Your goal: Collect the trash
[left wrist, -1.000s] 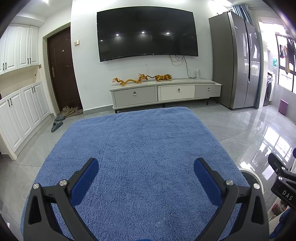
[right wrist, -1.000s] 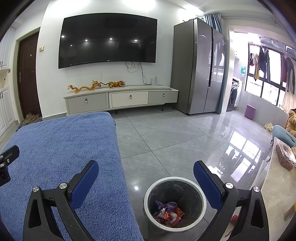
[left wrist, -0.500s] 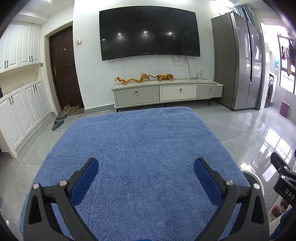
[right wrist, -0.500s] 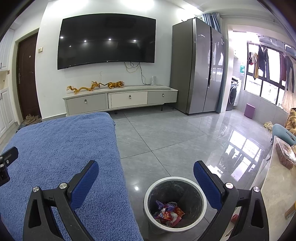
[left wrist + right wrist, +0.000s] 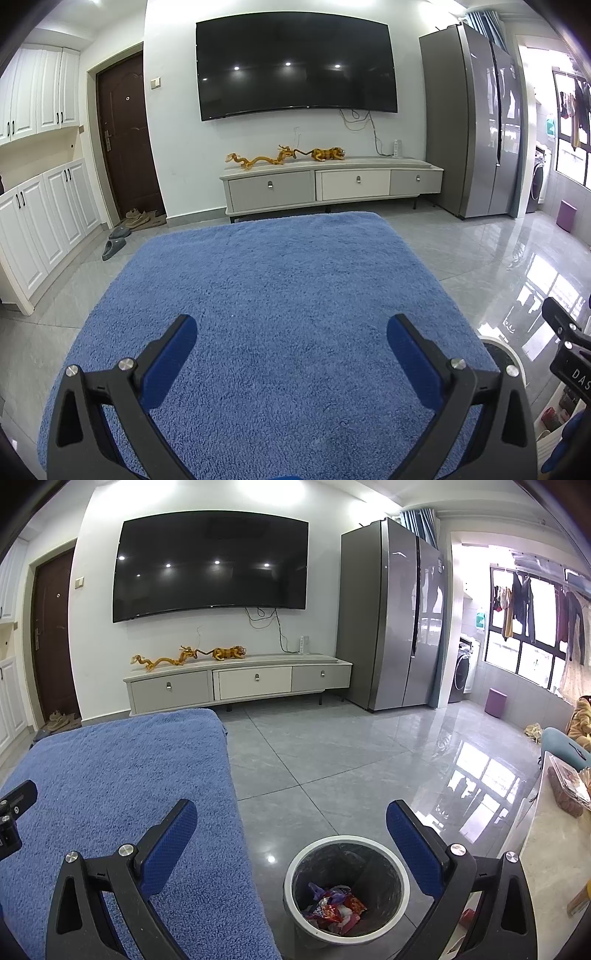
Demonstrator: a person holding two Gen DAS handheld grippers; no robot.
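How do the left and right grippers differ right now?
The left gripper hangs over the bare blue towel; the right gripper hangs past the towel's edge, above the trash bin on the grey floor. Nothing lies under the left one; wrappers lie in the bin under the right. Shared: both have blue-padded jaws, wide open and empty.

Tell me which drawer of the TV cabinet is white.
The middle drawer; the left drawer and right drawer beside it are grey.

Wall television (image 5: pixel 296 65) above low cabinet (image 5: pixel 330 184), beside fridge (image 5: pixel 472 122)
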